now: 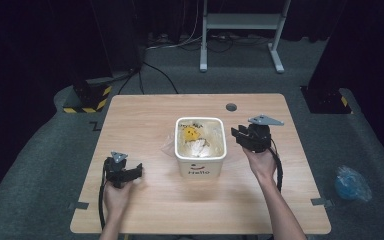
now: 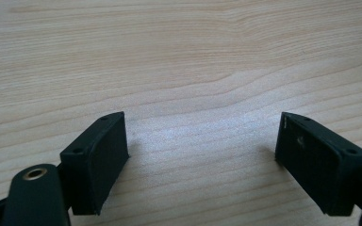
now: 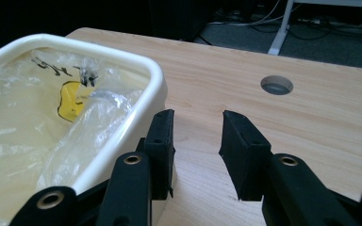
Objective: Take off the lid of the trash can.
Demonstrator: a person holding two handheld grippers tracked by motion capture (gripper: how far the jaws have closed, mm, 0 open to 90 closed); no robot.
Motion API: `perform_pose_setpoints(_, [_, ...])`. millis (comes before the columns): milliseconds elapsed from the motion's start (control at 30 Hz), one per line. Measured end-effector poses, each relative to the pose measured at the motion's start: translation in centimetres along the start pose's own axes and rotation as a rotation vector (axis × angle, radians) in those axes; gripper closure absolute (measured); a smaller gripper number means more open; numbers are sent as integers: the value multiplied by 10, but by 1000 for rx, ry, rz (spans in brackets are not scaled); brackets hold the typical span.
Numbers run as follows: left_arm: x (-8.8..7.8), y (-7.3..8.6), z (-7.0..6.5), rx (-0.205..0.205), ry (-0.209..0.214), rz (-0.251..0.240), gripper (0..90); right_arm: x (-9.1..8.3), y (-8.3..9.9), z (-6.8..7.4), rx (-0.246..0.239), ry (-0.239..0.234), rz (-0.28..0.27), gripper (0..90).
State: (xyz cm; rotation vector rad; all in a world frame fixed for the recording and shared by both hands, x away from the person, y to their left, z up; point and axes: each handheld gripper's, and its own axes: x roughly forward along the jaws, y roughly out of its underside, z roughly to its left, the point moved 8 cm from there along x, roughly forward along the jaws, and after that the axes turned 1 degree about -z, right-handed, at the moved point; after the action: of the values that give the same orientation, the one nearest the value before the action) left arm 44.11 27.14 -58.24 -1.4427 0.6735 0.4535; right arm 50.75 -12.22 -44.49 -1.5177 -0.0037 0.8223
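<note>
The wooden table [image 1: 145, 200] takes up the middle of the high view, with a round hole [image 1: 231, 107] near its far edge. At its centre stands a white tub [image 1: 200, 167] with "Hello" printed on the near wall, and a crumpled clear plastic bag [image 1: 200, 137] with a yellow mark lies inside it. In the right gripper view the tub's rounded rim [image 3: 122, 56] and the plastic bag [image 3: 37, 122] sit to the left. The right gripper [image 1: 236, 135] is held just beside the tub's right wall, above the table; its jaws stand a little apart with nothing between them, one close against the outside of the tub. The left gripper [image 1: 139, 170] is well apart from the tub, low over the table at the near left. Its jaws stand wide and empty over bare wood [image 2: 202, 70].
</note>
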Motion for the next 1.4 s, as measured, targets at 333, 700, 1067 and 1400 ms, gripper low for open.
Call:
perform_pose_setpoints(333, [0, 0, 0, -2, 1, 0, 178, 10, -12, 7, 0, -19, -4, 652])
perform_pose_setpoints(700, [0, 0, 0, 1, 0, 1, 178, 18, -21, 15, -4, -39, -5, 648])
perform_pose_setpoints(1067, [0, 0, 0, 0, 2, 0, 178, 30, -26, 24, -24, -53, 9, 634])
perform_pose_setpoints(1400, [0, 0, 0, -1, 2, -1, 178, 40, -26, 25, -17, -54, 28, 624])
